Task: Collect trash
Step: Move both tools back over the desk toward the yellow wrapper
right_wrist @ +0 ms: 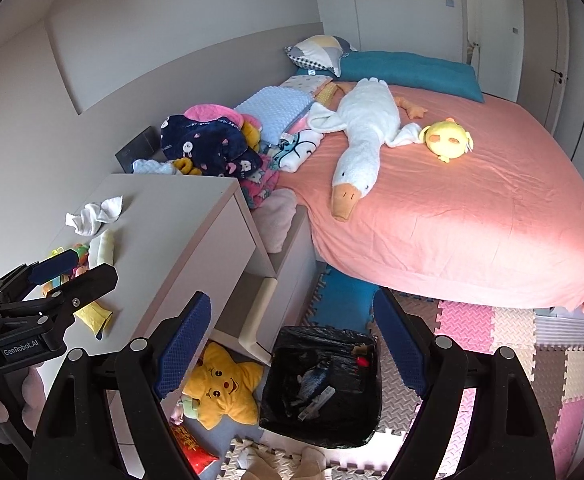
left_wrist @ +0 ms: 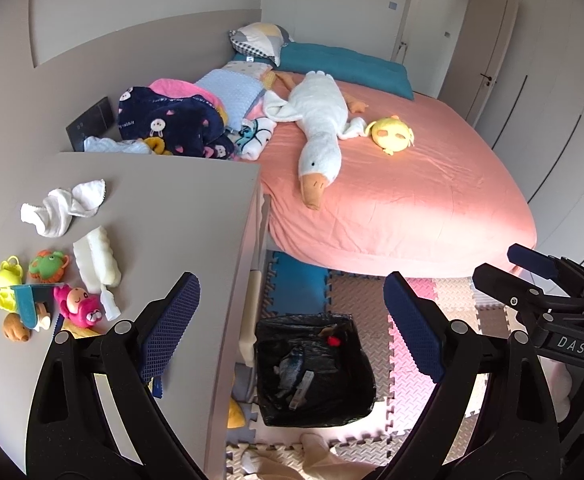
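A bin lined with a black bag stands on the floor mats beside the grey desk; it holds several wrappers. It also shows in the right wrist view. My left gripper is open and empty, above the bin and the desk edge. My right gripper is open and empty above the bin. On the desk lie a crumpled white tissue, a white packet and a yellow wrapper. The right gripper shows in the left wrist view, the left gripper in the right wrist view.
Small rubber toys sit on the desk's left. A pink bed holds a goose plush, a yellow plush and piled blankets. A yellow star pillow and red packet lie on the floor.
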{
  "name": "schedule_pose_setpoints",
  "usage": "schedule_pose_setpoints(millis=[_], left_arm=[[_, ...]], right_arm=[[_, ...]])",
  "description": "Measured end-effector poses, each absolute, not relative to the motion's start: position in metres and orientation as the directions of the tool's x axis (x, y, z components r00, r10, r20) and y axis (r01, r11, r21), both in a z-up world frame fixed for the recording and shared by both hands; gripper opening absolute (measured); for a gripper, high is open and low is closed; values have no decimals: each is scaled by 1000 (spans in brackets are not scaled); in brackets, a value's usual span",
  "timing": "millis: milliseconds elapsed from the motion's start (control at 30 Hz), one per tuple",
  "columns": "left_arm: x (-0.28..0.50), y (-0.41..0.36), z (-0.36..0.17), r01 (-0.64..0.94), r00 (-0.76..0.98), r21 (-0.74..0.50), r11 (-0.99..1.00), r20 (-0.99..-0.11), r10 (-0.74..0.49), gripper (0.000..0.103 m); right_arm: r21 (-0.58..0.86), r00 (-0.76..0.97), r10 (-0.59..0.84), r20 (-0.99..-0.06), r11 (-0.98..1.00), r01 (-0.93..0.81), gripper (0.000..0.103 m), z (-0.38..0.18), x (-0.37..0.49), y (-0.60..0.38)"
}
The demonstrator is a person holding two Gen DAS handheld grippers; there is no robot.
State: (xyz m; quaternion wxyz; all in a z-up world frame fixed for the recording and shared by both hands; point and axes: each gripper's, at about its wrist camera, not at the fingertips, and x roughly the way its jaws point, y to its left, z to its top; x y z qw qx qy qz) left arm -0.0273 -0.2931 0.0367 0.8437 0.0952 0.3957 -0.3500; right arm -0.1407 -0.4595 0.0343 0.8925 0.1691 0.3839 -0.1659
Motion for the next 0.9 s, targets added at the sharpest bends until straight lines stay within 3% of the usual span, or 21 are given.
schedule_pose_setpoints(millis=[900], left_arm=[[13, -190, 27, 456, 544, -104, 884, -753, -369, 90]], right_arm=[[170, 669, 2, -743, 968, 185, 83, 30, -66, -379]])
